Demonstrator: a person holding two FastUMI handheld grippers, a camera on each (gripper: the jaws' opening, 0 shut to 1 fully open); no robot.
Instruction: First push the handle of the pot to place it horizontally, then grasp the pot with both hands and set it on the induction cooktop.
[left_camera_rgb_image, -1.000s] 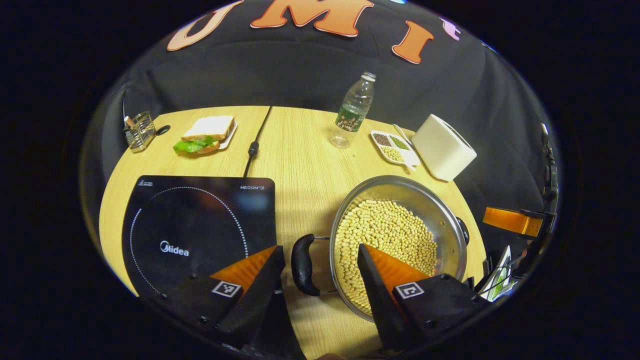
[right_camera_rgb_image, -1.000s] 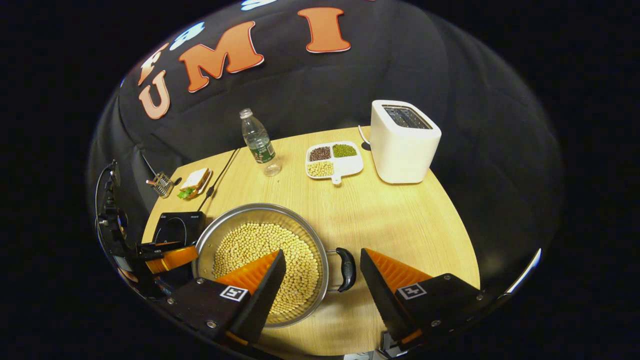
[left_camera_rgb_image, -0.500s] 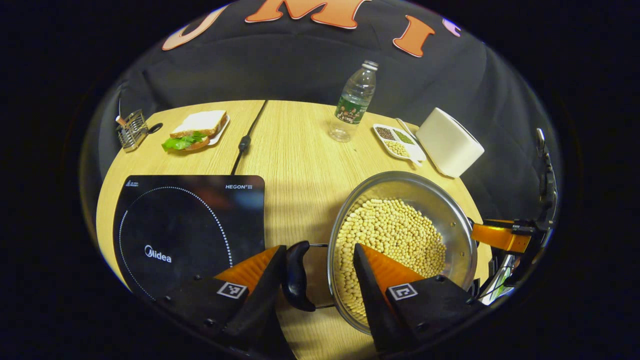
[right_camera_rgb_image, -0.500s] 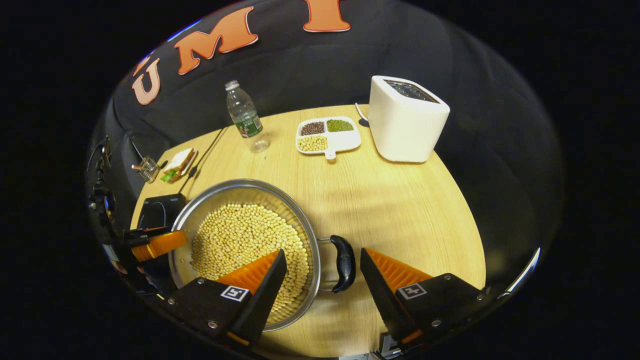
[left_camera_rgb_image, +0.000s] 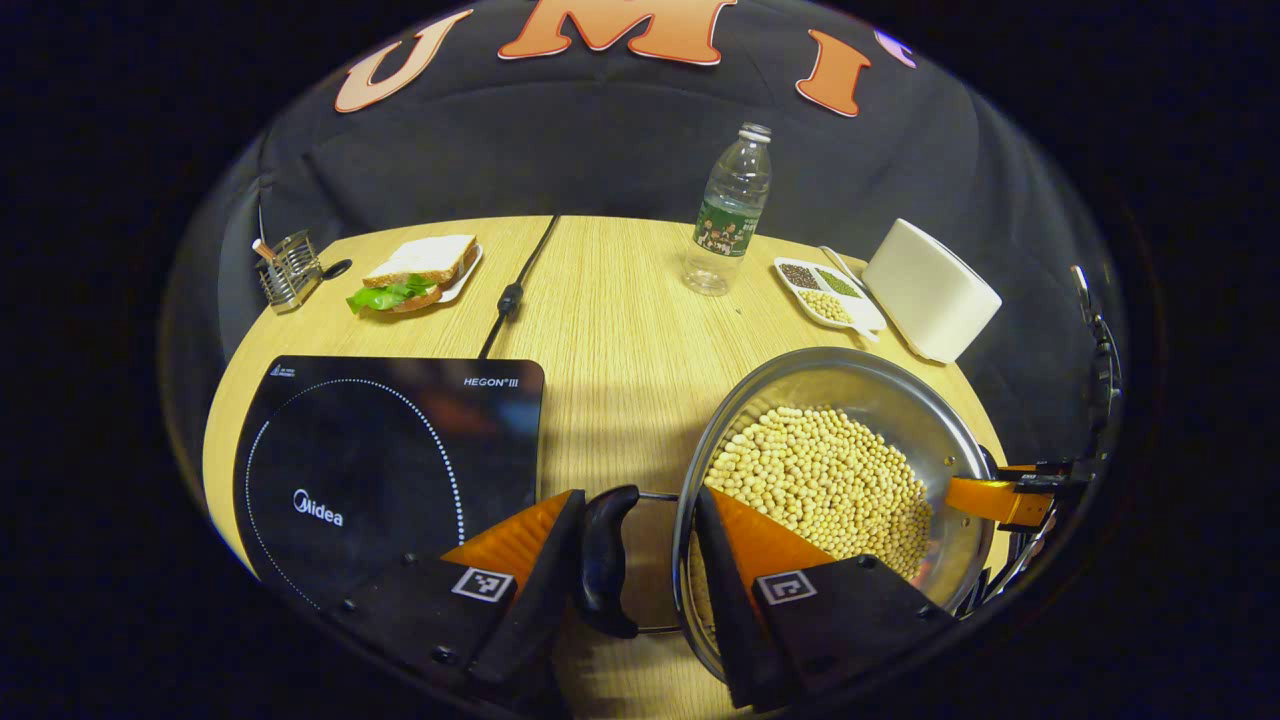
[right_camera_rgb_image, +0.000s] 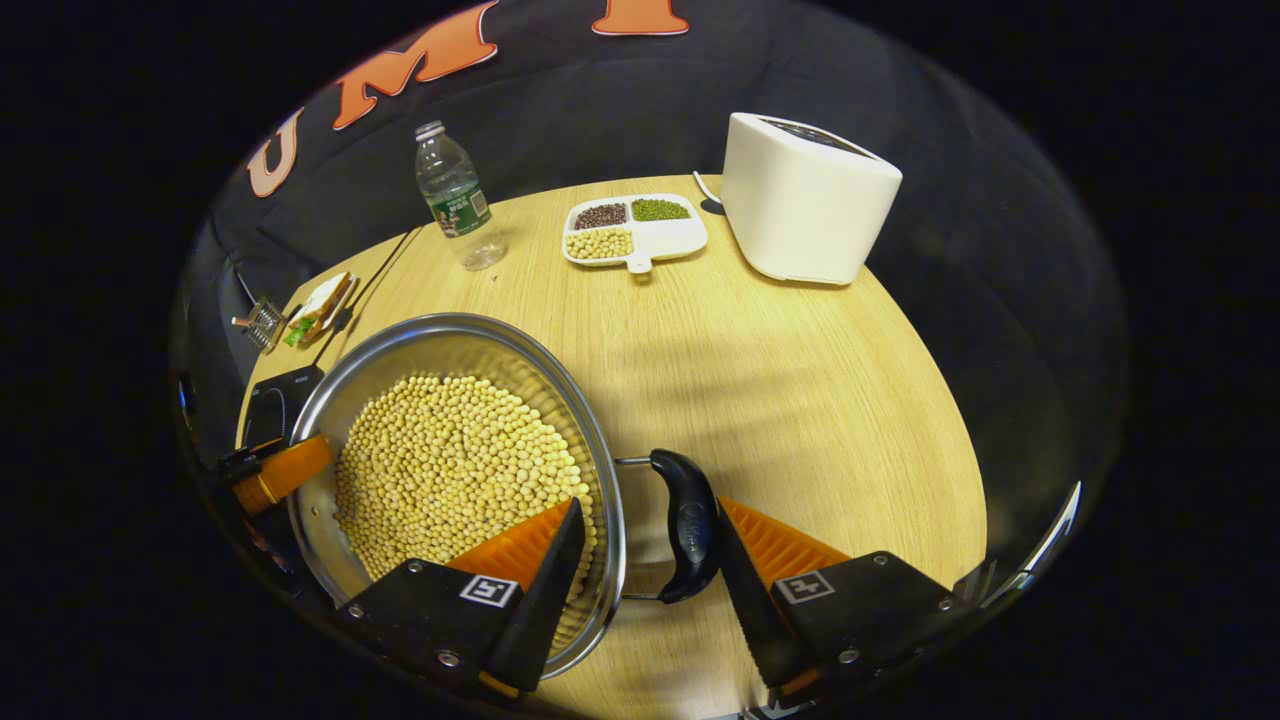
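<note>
Both handles lie level. Your left gripper (left_camera_rgb_image: 630, 560) and right gripper (right_camera_rgb_image: 650, 560) each straddle one, jaws apart, unclamped. Left: lift pot (left_camera_rgb_image: 860, 385) to cooktop (left_camera_rgb_image: 390, 450), 9 o'clock.

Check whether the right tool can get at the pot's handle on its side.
Probably yes: the right tool straddles the handle, one finger inside the pot, nothing between them.

left gripper (left_camera_rgb_image: 632, 560): had black blocks with small screws.
right gripper (right_camera_rgb_image: 648, 560): wore square black-and-white tags.
fingers (right_camera_rgb_image: 775, 545): were wedge shaped, with ridges.
</note>
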